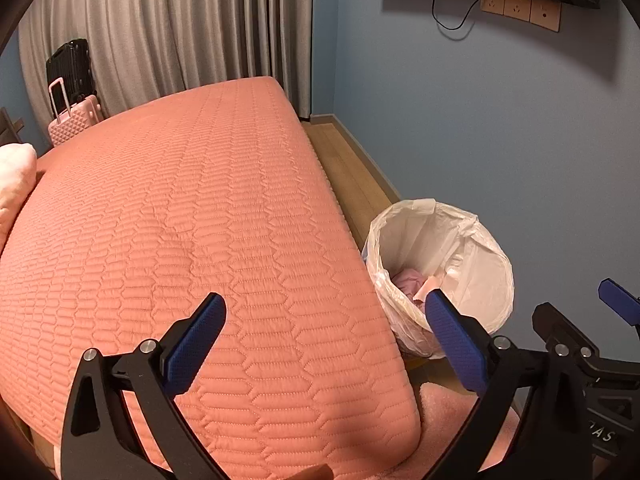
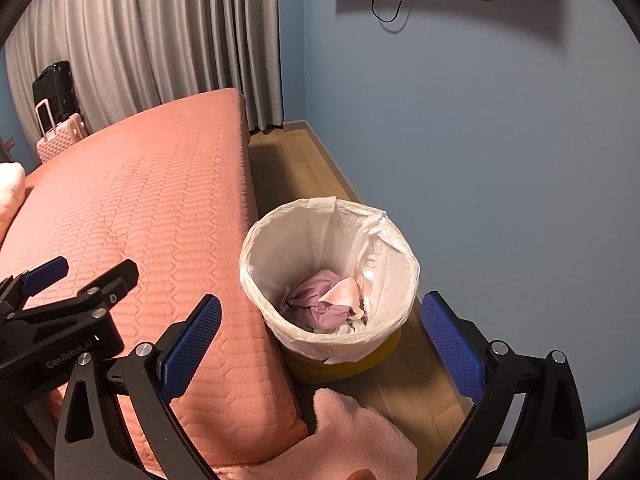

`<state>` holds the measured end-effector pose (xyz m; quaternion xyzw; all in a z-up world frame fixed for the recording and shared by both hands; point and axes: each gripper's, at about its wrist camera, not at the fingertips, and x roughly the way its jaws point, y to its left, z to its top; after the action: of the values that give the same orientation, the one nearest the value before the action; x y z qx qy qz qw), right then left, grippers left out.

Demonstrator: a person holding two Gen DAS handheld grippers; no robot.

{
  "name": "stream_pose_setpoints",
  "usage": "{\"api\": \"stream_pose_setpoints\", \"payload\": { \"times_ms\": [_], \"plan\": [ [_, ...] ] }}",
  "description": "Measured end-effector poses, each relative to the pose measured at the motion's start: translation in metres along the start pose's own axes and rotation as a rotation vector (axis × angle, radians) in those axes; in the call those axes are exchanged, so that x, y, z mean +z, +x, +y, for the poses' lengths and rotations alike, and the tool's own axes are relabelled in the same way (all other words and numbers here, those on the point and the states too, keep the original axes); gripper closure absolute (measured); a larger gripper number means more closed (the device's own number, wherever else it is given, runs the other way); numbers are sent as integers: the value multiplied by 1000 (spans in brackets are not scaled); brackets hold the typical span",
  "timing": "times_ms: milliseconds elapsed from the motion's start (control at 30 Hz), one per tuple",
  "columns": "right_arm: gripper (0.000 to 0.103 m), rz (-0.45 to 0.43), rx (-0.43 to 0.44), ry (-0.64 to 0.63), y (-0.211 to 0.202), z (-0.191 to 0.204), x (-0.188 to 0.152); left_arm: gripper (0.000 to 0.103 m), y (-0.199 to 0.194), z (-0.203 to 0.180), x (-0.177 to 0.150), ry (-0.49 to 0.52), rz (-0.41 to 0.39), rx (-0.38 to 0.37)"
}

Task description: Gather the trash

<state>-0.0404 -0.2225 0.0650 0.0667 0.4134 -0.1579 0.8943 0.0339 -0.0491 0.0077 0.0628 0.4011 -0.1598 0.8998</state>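
Left gripper (image 1: pixel 326 344) gapes wide and empty over the bed (image 1: pixel 180 220), lower centre of its view. Right gripper (image 2: pixel 320 350) is equally wide and empty, framing the bin (image 2: pixel 384 236) at centre, with crumpled trash (image 2: pixel 324 300) inside, beside the bed.

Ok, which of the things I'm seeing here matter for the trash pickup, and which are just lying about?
Belongs to the job:
- trash bin with white liner
- crumpled pink and white trash inside it
- left gripper and right gripper, both open and empty

Just lying about:
- bed
- pink suitcase
- black suitcase
- curtains
- pink fluffy cloth
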Motion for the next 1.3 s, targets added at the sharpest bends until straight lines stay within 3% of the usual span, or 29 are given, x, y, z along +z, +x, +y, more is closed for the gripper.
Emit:
{"api": "stream_pose_setpoints", "payload": {
  "times_ms": [1300],
  "plan": [
    [6,41,-13,46,12,-17,-18,7,4,-17,-7,18,2,55]
  ]
}}
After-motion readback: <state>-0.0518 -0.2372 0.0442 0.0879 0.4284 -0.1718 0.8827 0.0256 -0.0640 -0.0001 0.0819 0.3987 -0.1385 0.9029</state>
